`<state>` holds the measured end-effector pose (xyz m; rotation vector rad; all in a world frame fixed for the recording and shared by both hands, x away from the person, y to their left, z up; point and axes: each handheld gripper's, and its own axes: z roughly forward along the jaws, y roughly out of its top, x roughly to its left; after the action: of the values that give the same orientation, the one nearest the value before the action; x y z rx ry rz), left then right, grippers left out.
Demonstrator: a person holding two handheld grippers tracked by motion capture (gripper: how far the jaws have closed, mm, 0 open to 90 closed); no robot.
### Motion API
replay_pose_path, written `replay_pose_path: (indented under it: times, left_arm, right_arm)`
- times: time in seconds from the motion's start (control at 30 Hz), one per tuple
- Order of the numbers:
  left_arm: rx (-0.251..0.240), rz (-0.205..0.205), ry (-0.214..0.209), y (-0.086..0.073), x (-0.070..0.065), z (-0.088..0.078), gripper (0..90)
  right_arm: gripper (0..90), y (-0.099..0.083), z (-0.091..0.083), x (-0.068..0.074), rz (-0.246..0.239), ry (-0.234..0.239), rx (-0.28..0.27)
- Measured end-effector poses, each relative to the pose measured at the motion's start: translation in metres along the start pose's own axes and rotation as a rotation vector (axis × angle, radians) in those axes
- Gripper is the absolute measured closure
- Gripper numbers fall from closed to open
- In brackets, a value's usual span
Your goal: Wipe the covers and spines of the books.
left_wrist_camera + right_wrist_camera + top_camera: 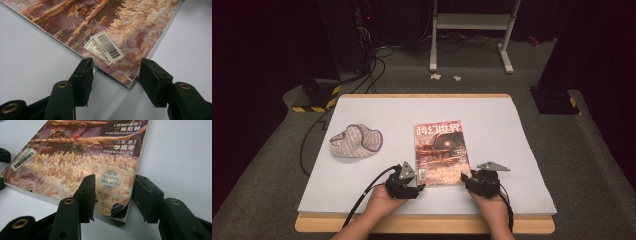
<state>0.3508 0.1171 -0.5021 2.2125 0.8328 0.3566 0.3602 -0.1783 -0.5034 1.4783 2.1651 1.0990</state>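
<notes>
glare in the high view blurs the jaws of the left gripper (417, 186) and right gripper (468, 179), both at the near corners of a glossy paperback magazine with a reddish-brown illustrated cover (441, 152), lying flat mid-table on the white sheet (502, 125). left gripper view shows its worn near-left corner between open jaws beside a white barcode sticker (107, 47); right gripper view shows a torn near-right corner and round seal (110, 180) between open jaws, neither pressing.

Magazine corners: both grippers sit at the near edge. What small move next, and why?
Probably ease both grippers forward before closing. The left gripper straddles the magazine at its near left corner, the right gripper at the right corner; jaws stand open, pads not yet pressing.
</notes>
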Motion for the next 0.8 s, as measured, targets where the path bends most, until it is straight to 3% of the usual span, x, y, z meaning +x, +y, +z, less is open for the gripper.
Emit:
replay_pose_path:
  times: [0.23,0.47,0.6,0.67,0.8]
  left_arm:
    - [-0.014,-0.017,0.013,-0.003,0.005,-0.003,51.5]
    - [-0.012,-0.048,0.049,-0.009,0.022,-0.009,54.8]
    - [-0.014,-0.052,0.057,-0.011,0.025,-0.011,52.1]
    - [-0.023,-0.041,0.059,-0.014,0.028,-0.015,47.6]
    - [-0.054,-0.071,0.088,-0.024,0.042,-0.031,46.0]
  right_arm:
    - [55.6,0.006,0.006,0.005,-0.027,-0.006,0.013]
    - [57.3,0.013,0.017,0.014,-0.047,0.022,0.014]
    - [57.3,0.016,0.021,0.016,-0.044,0.032,0.014]
    - [54.8,0.017,0.020,0.014,-0.033,0.044,-0.004]
    - [53.1,0.019,0.014,0.013,-0.041,0.034,-0.069]
